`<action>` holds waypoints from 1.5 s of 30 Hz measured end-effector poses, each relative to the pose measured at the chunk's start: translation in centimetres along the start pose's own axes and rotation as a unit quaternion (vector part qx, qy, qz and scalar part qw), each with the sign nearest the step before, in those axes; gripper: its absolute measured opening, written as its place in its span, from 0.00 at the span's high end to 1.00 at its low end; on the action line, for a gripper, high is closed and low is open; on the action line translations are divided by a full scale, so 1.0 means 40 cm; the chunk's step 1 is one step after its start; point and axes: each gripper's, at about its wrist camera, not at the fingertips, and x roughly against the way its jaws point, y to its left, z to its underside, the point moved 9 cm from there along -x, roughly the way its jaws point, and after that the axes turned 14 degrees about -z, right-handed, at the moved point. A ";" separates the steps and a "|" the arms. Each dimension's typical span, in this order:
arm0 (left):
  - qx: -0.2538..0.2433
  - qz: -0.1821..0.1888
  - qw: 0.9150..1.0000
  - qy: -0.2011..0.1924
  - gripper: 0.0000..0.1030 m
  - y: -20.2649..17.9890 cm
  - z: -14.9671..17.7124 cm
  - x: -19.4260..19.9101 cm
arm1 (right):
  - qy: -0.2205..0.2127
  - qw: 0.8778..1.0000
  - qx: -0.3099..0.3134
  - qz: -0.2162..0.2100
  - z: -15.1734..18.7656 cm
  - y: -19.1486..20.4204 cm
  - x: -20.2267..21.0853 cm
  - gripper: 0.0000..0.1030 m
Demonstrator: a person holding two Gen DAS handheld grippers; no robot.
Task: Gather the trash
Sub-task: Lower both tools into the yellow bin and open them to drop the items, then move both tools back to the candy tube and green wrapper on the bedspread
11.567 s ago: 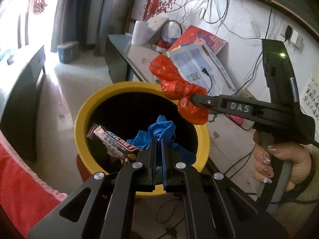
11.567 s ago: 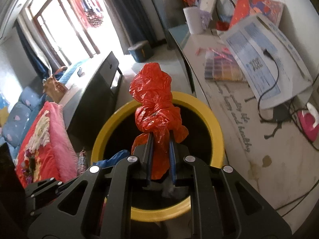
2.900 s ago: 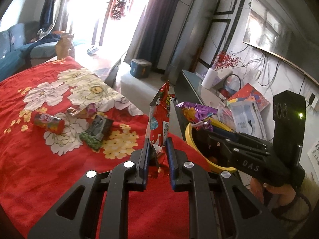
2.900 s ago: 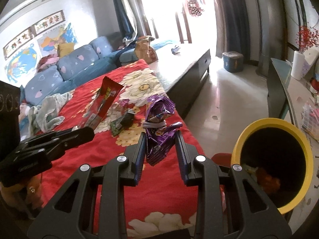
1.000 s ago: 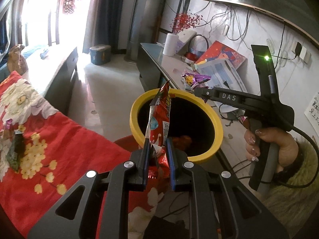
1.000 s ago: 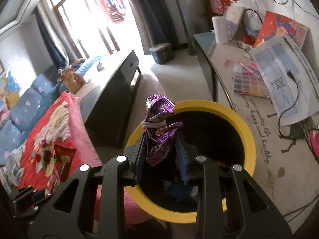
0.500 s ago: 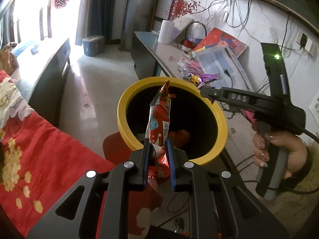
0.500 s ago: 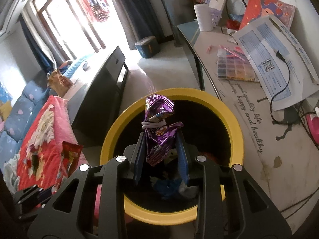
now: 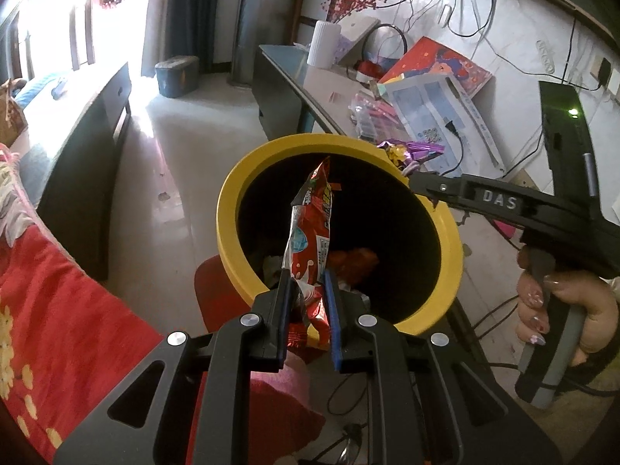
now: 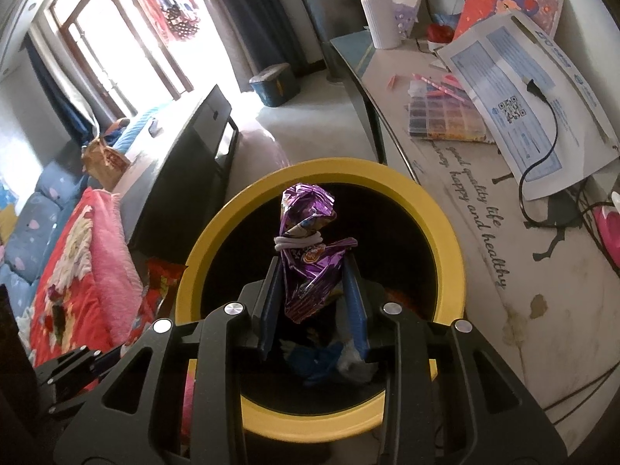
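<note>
With both wrappers clamped over the bin point(image 9: 232, 248), left gripper point(image 9: 308, 290) on red wrapper point(image 9: 310, 240), right gripper point(image 10: 312, 283) on purple wrapper point(image 10: 308, 267): release only once each hangs well inside the rim.

I'm looking into a home living room: a blue sofa point(image 10: 35, 228) sitting far left, curtains point(image 10: 248, 11) hanging by the window point(image 10: 112, 42), a cluttered desk point(image 10: 457, 178) running right.

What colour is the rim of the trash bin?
Yellow, around a black inside. The trash bin rim shows best in the right wrist view.
</note>
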 end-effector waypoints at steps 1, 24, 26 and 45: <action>0.000 0.000 1.000 0.002 0.84 -0.001 0.000 -0.007 | 0.001 1.000 -0.001 0.000 0.002 -0.002 -0.001 0.76; 0.060 -0.012 0.998 -0.033 0.08 0.064 -0.025 0.052 | -0.045 0.999 0.020 0.004 -0.032 0.048 0.053 0.34; 0.069 -0.018 0.997 -0.040 0.07 0.080 -0.028 0.070 | -0.052 0.998 0.034 0.002 -0.038 0.068 0.062 0.33; 0.115 -0.078 0.987 -0.083 0.07 0.234 -0.028 0.206 | -0.065 0.988 0.130 -0.055 -0.016 0.286 0.096 0.30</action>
